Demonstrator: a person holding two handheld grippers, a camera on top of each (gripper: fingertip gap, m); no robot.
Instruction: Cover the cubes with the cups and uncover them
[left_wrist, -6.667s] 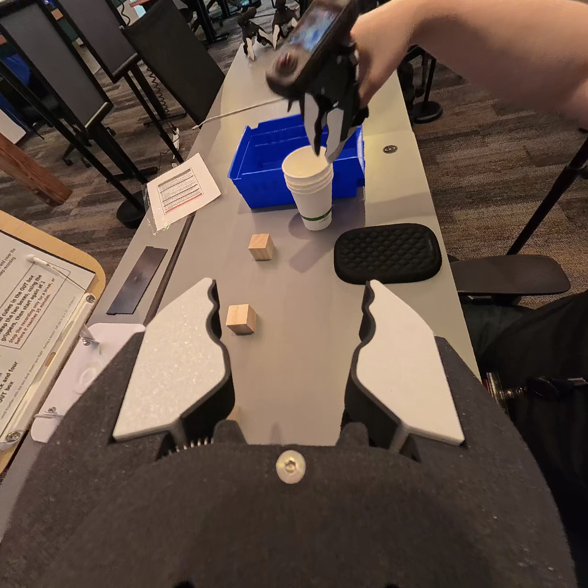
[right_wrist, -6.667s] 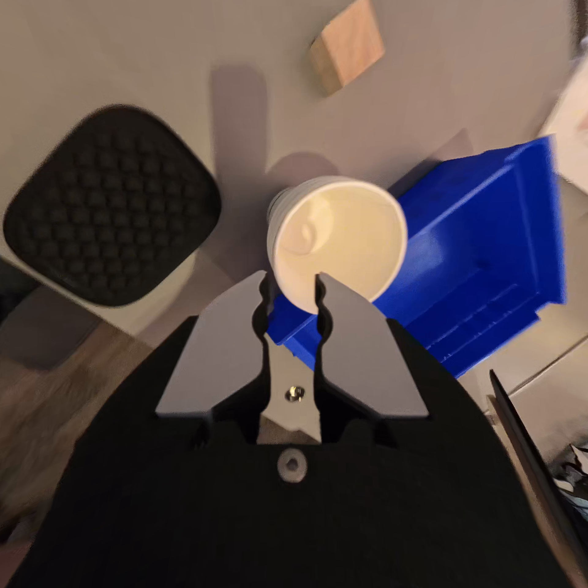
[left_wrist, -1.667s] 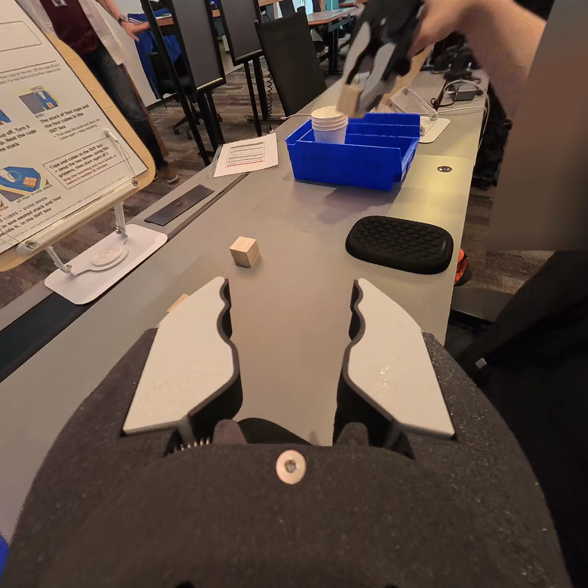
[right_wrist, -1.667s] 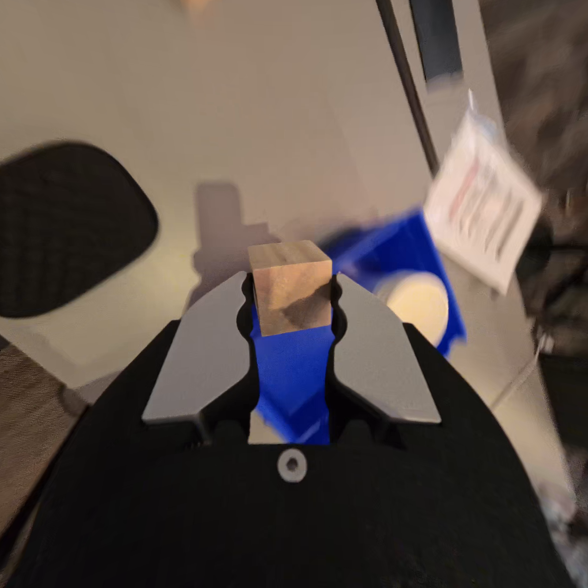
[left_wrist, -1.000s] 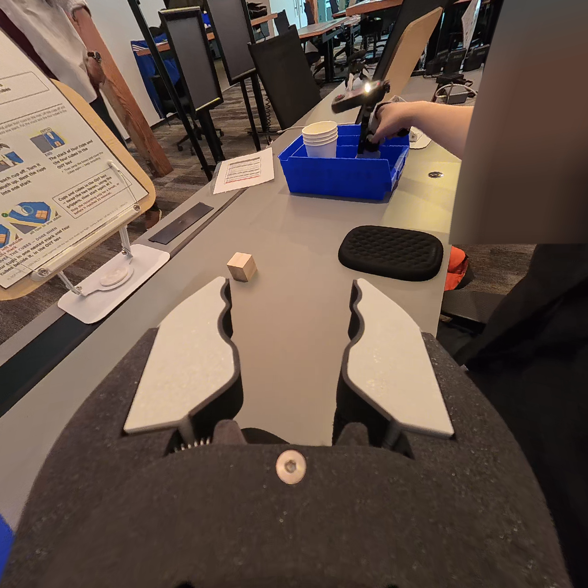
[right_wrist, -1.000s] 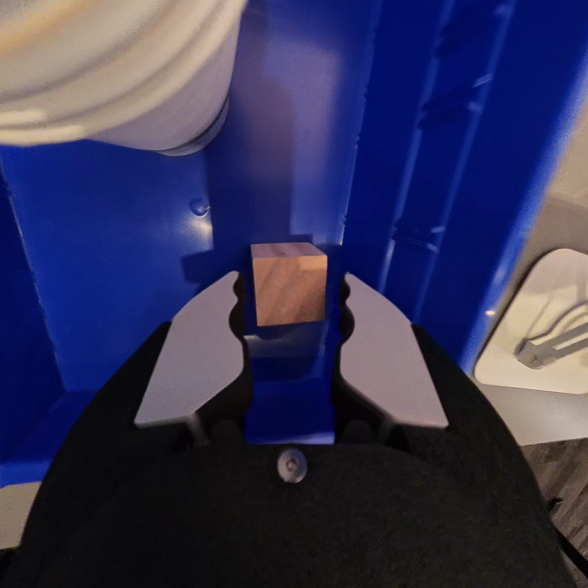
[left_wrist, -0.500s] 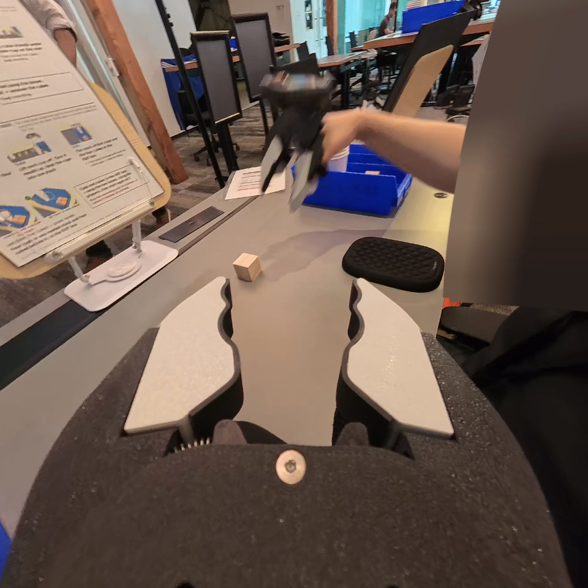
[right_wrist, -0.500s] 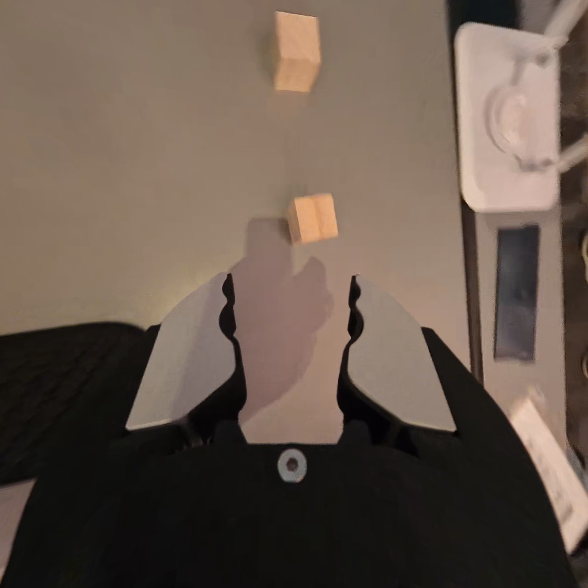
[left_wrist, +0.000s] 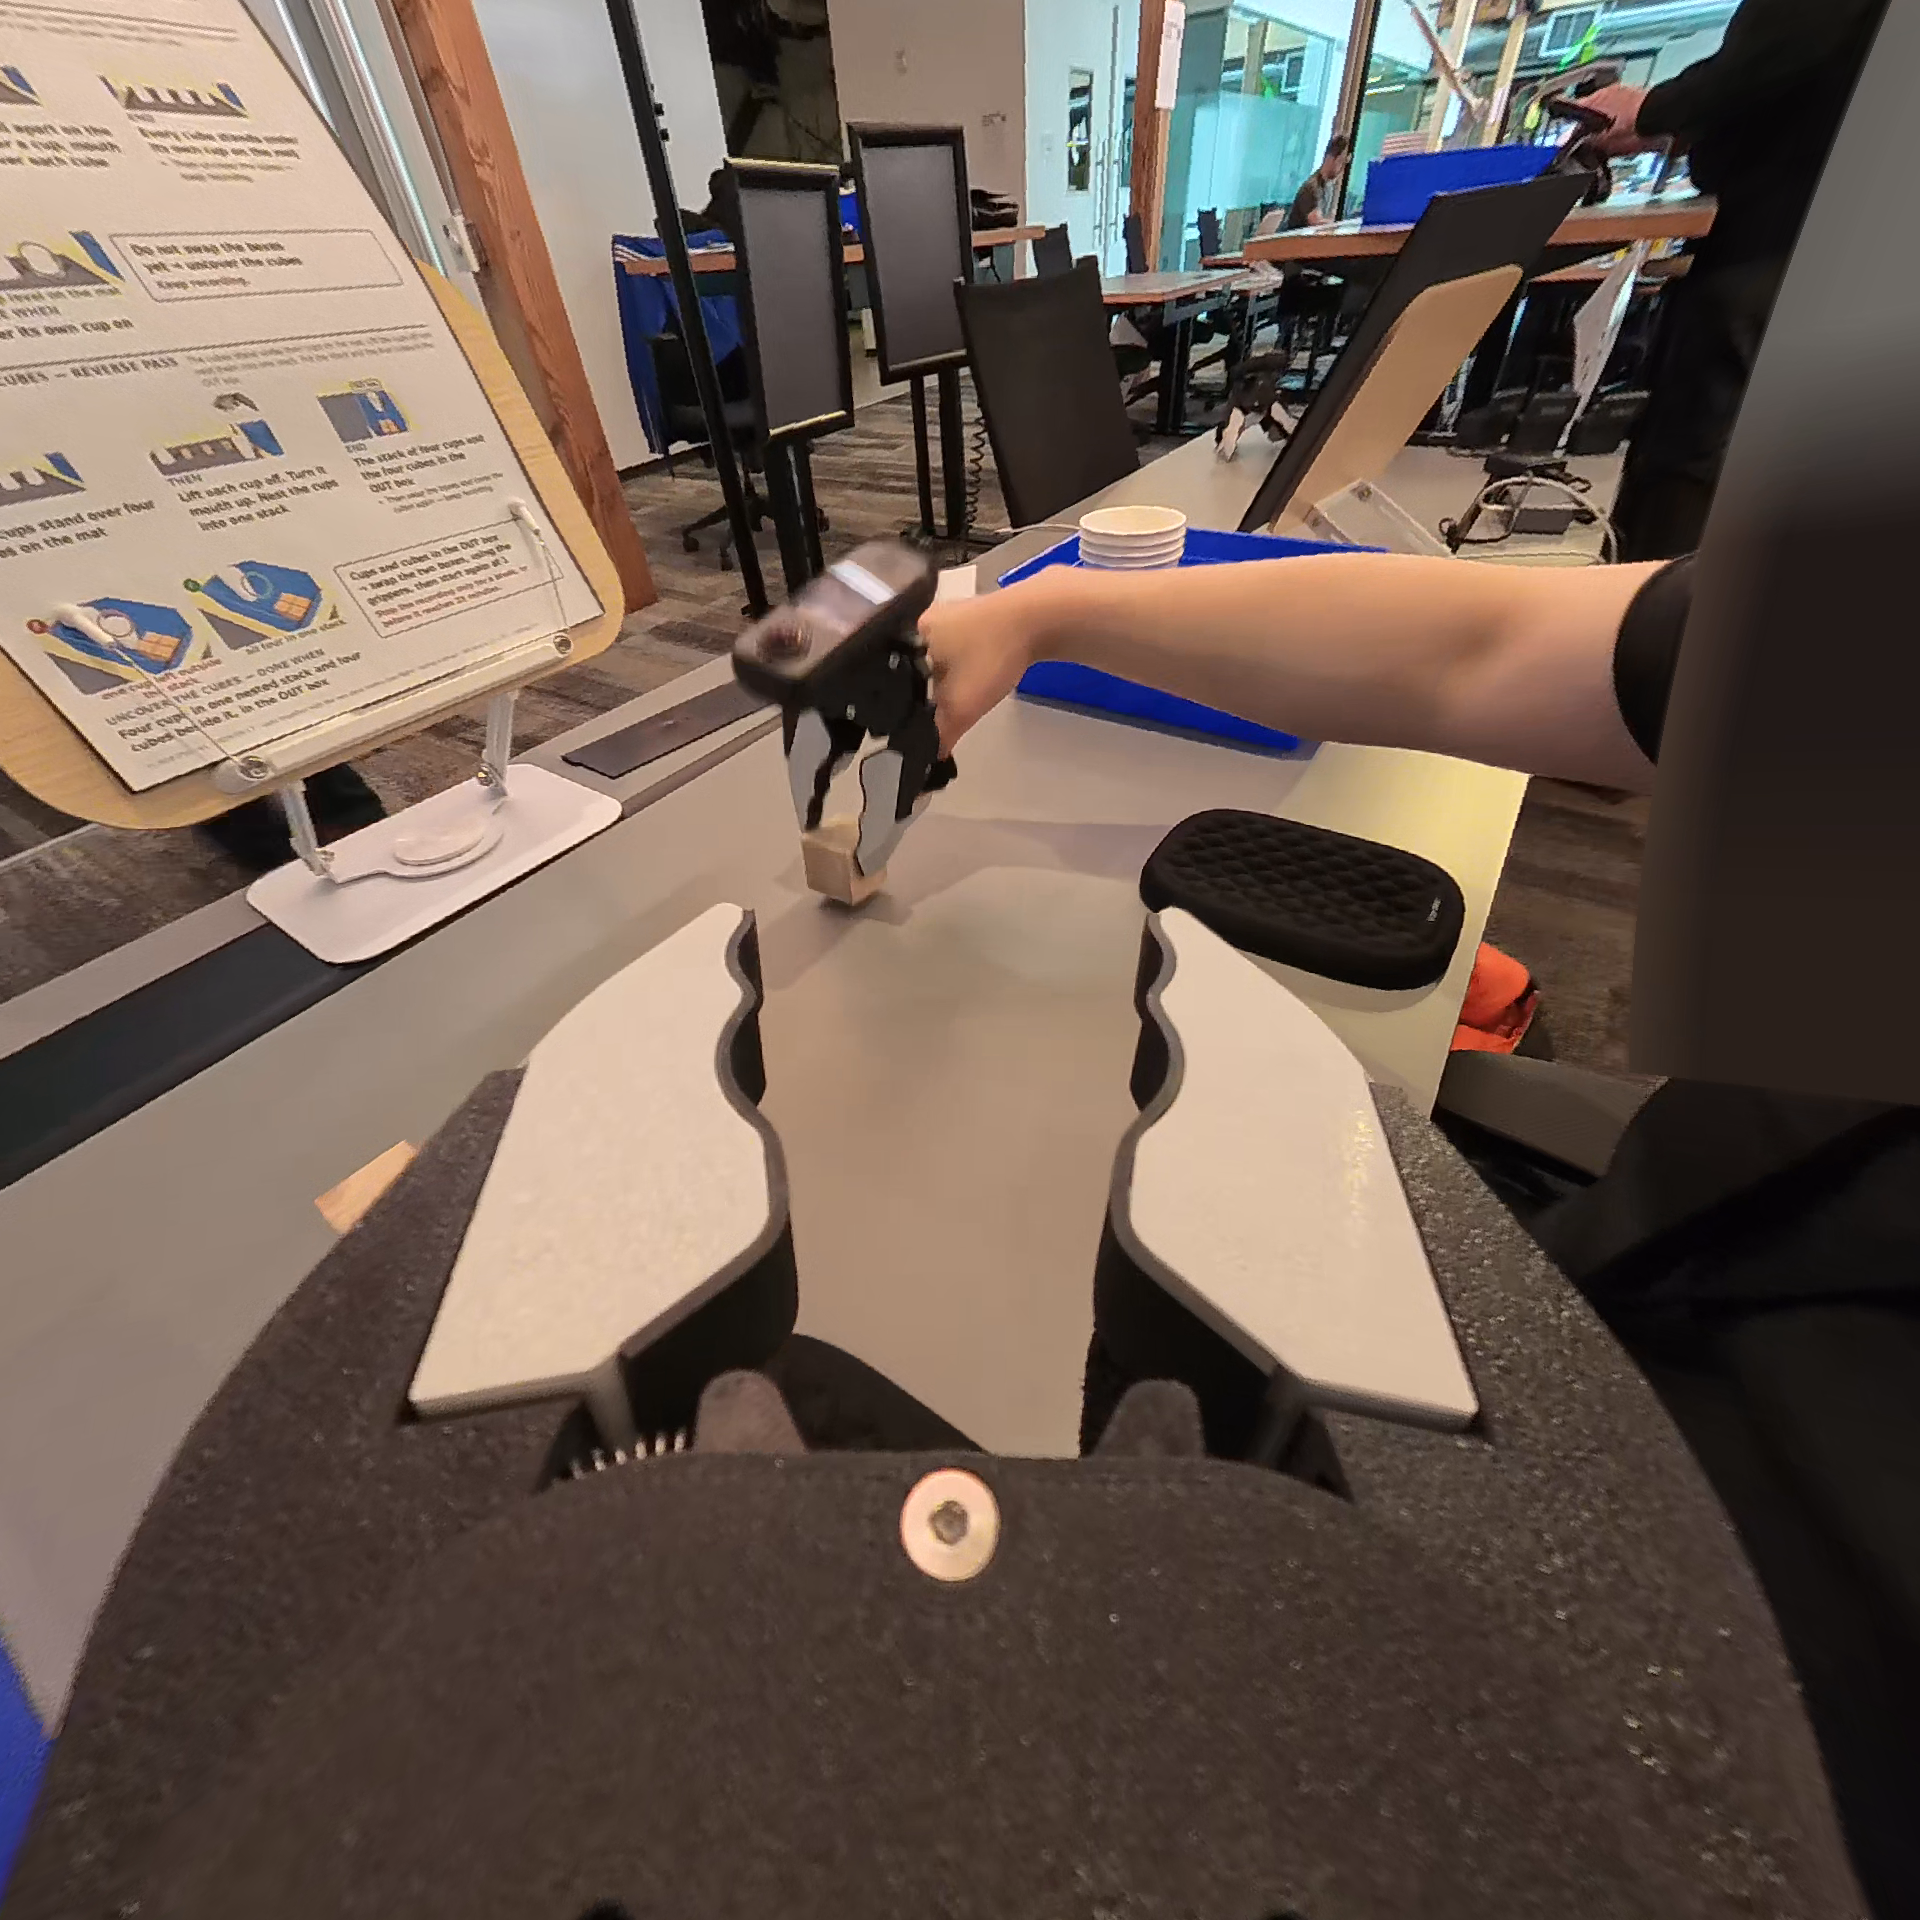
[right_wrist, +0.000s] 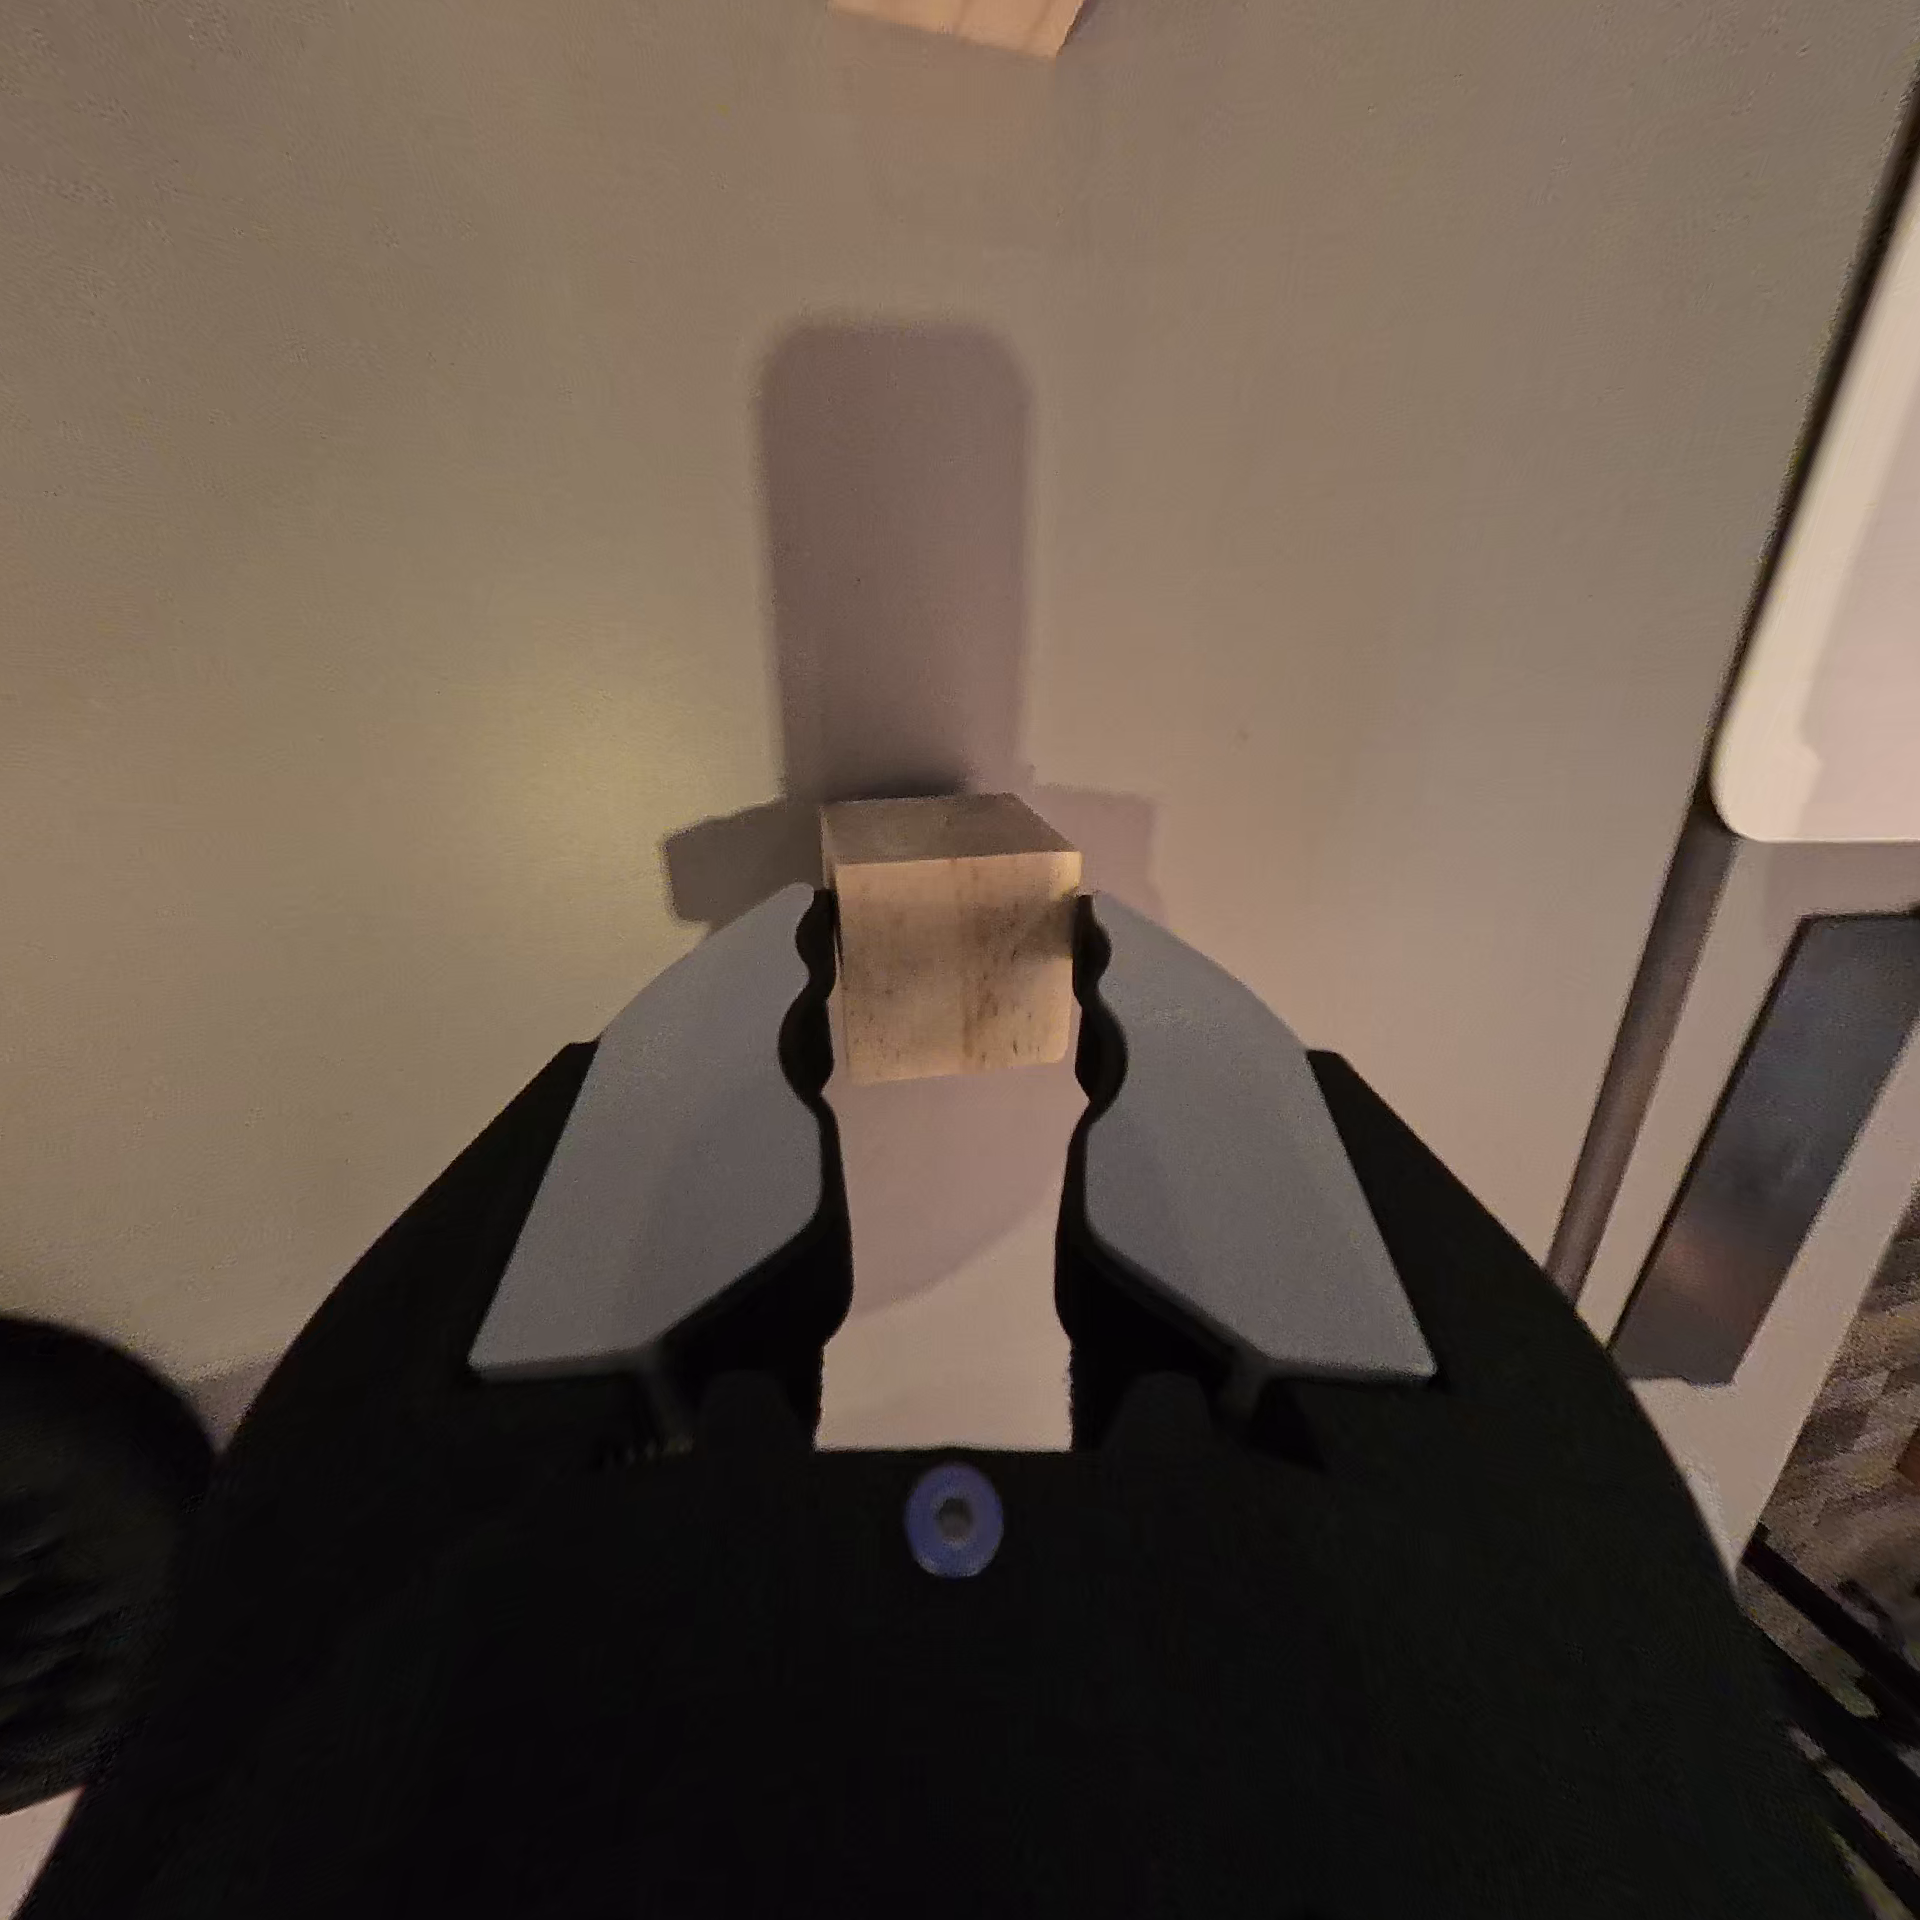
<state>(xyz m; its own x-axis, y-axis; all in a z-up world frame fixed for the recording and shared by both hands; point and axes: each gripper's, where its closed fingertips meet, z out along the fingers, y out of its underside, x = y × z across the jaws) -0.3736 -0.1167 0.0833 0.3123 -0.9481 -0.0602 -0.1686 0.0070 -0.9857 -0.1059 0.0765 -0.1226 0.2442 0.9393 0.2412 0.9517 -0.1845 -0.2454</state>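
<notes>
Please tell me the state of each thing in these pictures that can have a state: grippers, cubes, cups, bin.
left gripper: open, empty, above the table.
right gripper: closed on the wooden cube.
second cube: loose on the table, uncovered.
cup stack: nested, mouths up, in the blue bin.
black pad: flat on the table, bare.

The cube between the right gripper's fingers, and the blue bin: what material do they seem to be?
The cube looks like unfinished light wood: pale tan, matte, faint grain and specks. The blue bin looks like moulded plastic: uniform saturated colour with a slight sheen, though it shows small here.
</notes>
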